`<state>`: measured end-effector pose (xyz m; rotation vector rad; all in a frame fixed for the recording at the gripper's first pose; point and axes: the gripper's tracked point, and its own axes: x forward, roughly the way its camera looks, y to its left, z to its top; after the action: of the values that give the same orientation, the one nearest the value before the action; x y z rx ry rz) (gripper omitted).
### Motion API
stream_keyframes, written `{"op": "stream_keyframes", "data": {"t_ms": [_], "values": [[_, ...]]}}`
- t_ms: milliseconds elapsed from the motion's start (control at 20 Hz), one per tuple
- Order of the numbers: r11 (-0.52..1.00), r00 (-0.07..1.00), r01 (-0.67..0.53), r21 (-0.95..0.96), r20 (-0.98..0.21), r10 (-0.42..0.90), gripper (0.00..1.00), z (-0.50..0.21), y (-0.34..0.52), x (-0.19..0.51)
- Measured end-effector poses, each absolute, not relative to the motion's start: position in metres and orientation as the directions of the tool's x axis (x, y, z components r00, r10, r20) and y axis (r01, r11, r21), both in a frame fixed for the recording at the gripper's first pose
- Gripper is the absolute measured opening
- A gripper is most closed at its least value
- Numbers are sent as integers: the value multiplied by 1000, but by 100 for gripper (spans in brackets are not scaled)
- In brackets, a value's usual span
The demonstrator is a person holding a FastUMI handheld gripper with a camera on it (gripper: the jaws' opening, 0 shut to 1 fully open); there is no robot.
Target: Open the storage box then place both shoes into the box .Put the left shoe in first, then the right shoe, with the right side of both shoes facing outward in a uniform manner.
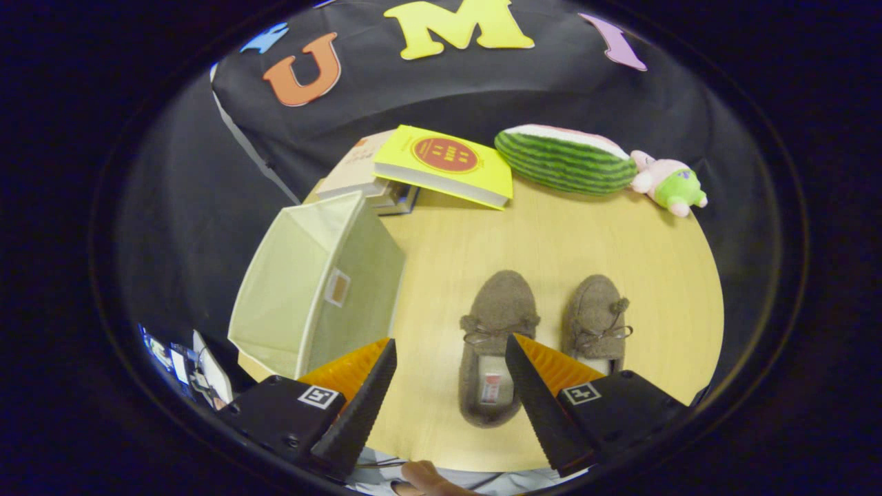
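A pale green fabric storage box (324,289) stands on the round wooden table (551,234), left of the fingers, with its top open and its inside showing. Two brown fuzzy slippers with small bows lie side by side, toes pointing away. The left shoe (497,331) lies between the two fingers and just ahead of them. The right shoe (598,318) lies beside it, partly hidden behind the right finger. My gripper (451,348) hangs above the table, open wide, holding nothing.
At the table's far side lie a yellow book (446,165) on a stack of other books (372,180), a watermelon-slice plush (565,158) and a small pink and green plush toy (670,182). A person's hand (427,479) shows under the fingers.
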<state>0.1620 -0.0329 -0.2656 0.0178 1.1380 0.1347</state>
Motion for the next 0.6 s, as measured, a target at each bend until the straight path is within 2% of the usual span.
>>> {"op": "stream_keyframes", "data": {"t_ms": [200,400,600], "values": [[997,335,-68,33,-941,54,100,-297,-65,159],[997,257,-64,48,-964,63,100,-316,-74,148],[999,138,-51,-7,-990,0,100,-341,-87,136]]}}
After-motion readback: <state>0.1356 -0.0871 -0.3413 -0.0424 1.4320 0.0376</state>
